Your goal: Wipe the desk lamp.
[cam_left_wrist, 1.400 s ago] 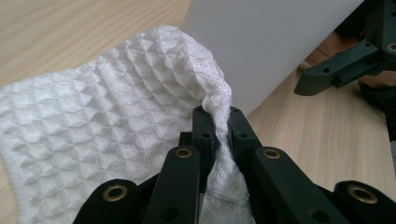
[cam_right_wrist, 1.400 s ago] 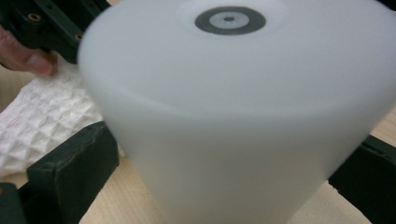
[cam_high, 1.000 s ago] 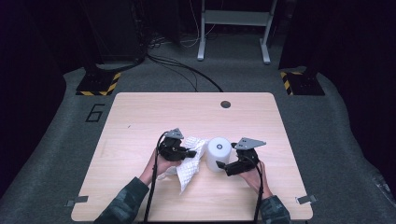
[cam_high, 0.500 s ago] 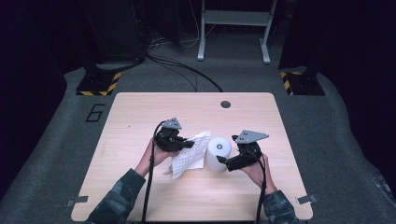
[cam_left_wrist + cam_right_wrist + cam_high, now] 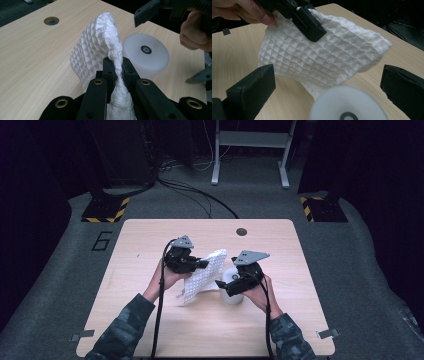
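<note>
A white waffle-textured cloth (image 5: 204, 275) hangs pinched in my left gripper (image 5: 201, 265), its lower edge trailing near the tabletop. In the left gripper view the two black jaws are shut on a bunched fold of the cloth (image 5: 100, 50) at my left gripper (image 5: 116, 65). A white plastic cylinder (image 5: 231, 296) with a small dark ring on top stands on the table just right of the cloth. My right gripper (image 5: 222, 285) hovers over it, pointing at the cloth. In the right gripper view my right gripper (image 5: 328, 73) is wide open, with the cloth (image 5: 332, 57) ahead and the cylinder top (image 5: 348, 106) below.
The light wooden table (image 5: 150, 320) has a round cable hole (image 5: 241, 231) near its far edge. Black cables trail from both grippers toward the near edge. Beyond the table are yellow-and-black striped bases (image 5: 105, 212) and a metal frame (image 5: 250, 150) on dark floor.
Both hands have risen. The left gripper has lifted the cloth higher off the table. The right gripper has moved up and left, over the cylinder and closer to the cloth.
</note>
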The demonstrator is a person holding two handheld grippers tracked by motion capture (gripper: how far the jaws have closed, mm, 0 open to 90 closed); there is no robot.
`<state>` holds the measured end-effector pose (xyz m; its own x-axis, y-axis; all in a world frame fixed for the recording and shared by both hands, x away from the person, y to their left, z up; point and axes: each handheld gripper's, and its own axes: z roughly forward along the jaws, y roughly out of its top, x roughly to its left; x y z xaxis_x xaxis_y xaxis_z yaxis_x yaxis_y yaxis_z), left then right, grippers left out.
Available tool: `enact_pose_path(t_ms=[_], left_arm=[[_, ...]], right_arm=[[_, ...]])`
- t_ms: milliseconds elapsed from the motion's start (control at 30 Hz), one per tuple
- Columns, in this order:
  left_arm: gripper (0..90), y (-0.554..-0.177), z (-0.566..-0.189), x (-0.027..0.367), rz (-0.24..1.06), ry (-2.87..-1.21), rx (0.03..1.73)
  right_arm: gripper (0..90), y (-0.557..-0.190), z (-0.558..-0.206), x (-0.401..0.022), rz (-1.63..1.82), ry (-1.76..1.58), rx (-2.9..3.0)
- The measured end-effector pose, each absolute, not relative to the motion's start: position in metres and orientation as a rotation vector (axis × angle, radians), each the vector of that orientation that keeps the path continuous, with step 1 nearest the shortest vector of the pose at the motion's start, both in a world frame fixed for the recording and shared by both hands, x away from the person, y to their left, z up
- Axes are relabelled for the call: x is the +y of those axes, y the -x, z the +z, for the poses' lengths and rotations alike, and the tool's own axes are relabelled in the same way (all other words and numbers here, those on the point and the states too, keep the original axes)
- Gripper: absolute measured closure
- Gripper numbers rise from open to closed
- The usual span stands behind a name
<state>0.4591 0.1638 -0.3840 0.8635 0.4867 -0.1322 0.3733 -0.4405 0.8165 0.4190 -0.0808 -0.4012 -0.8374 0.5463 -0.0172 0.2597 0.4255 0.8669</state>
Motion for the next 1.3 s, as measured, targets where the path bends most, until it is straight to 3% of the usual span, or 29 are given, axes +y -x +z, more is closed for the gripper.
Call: enact_pose_path(t_ms=[533, 600, 933, 1167, 1300], left_arm=[[84.2, -0.459, -0.359, 0.145, 0.162, -2.050, 0.586], [84.2, -0.459, -0.359, 0.143, 0.159, -2.044, 0.586], [84.1, -0.458, -0.356, 0.140, 0.127, -2.013, 0.577], [83.4, -0.457, -0.355, 0.136, 0.127, -2.010, 0.571], [78.5, -0.457, -0.354, 0.138, 0.126, -2.000, 0.569]], right_arm=[[0.8, -0.432, -0.413, -0.048, 1.376, -0.788, 2.325], [11.9, -0.431, -0.413, -0.048, 1.389, -0.795, 2.297], [29.6, -0.427, -0.410, -0.051, 1.379, -0.787, 2.283], [63.3, -0.423, -0.406, -0.052, 1.394, -0.790, 2.274], [80.6, -0.423, -0.404, -0.056, 1.399, -0.802, 2.276]])
